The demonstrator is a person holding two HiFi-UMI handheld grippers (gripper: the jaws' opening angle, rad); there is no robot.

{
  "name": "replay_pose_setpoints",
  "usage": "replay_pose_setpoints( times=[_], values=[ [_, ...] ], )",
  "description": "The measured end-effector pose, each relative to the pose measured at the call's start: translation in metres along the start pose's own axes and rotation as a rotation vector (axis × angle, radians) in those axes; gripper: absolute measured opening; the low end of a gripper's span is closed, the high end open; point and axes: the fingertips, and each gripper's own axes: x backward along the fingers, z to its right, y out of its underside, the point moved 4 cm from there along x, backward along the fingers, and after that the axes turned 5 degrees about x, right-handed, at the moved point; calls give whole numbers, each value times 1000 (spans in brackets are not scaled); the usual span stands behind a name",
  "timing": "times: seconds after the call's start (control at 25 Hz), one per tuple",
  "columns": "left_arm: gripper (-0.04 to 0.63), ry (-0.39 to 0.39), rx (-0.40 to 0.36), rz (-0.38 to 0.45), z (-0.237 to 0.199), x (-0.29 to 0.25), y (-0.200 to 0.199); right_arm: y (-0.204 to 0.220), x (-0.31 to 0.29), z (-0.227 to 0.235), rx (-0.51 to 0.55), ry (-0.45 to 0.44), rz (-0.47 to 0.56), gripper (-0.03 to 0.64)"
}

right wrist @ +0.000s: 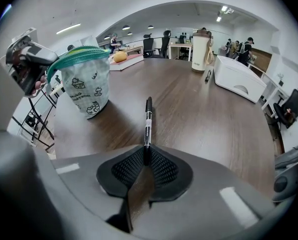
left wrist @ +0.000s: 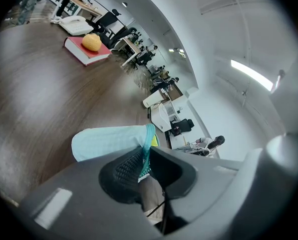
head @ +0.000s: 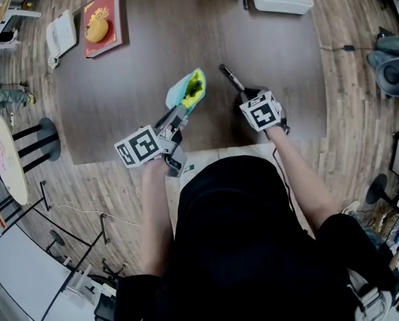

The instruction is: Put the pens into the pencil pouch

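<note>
My left hand-held gripper (left wrist: 143, 165) is almost closed and pinches the rim of the light blue cloth pencil pouch (head: 188, 89). It holds the pouch up by the brown wooden bench (head: 152, 39) so the mouth is open. My right hand-held gripper (right wrist: 146, 160) squeezes the thin black pen (right wrist: 148, 119), which is near the pouch and, I think, ready to go in

Nothing can be read. The pale blue fabric pouch (right wrist: 84, 91), at the left of the right gripper view, bears cartoon drawings with lettering too small to read. The white label on the black pen (right wrist: 148, 124) at that view's centre is illegible. So is the gold print on the red book (head: 103, 23), upper left of the head view.
</note>
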Motion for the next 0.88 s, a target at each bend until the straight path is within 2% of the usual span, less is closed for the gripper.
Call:
replay_pose_setpoints(
  times=[0.48, 0.88],
  values=[
    [43, 8, -13, 1, 1, -1, 1, -32, 47, -14, 4, -37, 121, 44],
    [43, 22, -4, 20, 2, -3, 0, -66, 90, -28, 91, -60, 213, 44]
  ],
)
